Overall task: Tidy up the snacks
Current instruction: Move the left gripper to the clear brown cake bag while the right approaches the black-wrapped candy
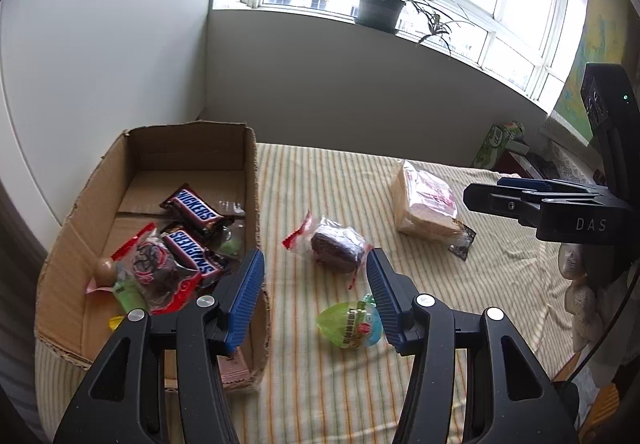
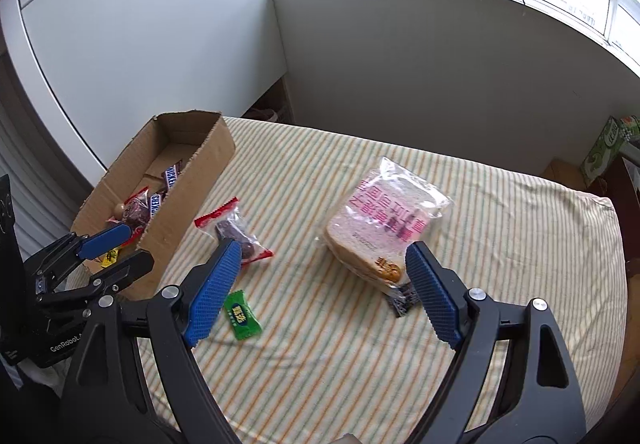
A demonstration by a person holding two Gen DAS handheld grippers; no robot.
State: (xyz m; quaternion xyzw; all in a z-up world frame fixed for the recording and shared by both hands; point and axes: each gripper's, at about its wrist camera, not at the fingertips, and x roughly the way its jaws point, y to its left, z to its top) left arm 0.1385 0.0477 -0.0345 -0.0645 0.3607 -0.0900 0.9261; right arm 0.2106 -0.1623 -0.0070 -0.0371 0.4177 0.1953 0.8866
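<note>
From the left wrist view, our left tool (image 1: 316, 284) stands partly open with nothing between its blue pads. Beyond its tips lies a dark brown cake in a clear wrapper (image 1: 336, 250) on the striped cloth (image 1: 340, 384) that covers the surface. A green packet (image 1: 348, 324) lies just beside the right pad. To the left stands the cardboard box (image 1: 248, 180), holding two Snickers bars (image 1: 192, 210), a red-edged packet (image 1: 156, 272) and other small sweets. Far right lies a bag of sliced bread (image 1: 426, 204), with our right tool (image 1: 500, 192) near it.

From the right wrist view, our right tool (image 2: 324, 284) is wide open and empty, the bag of sliced bread (image 2: 384, 228) just beyond its right pad. The wrapped cake (image 2: 236, 232) lies by its left pad, the green packet (image 2: 240, 314) nearer. The left tool (image 2: 120, 248) hangs at the box's (image 2: 200, 164) near end.
</note>
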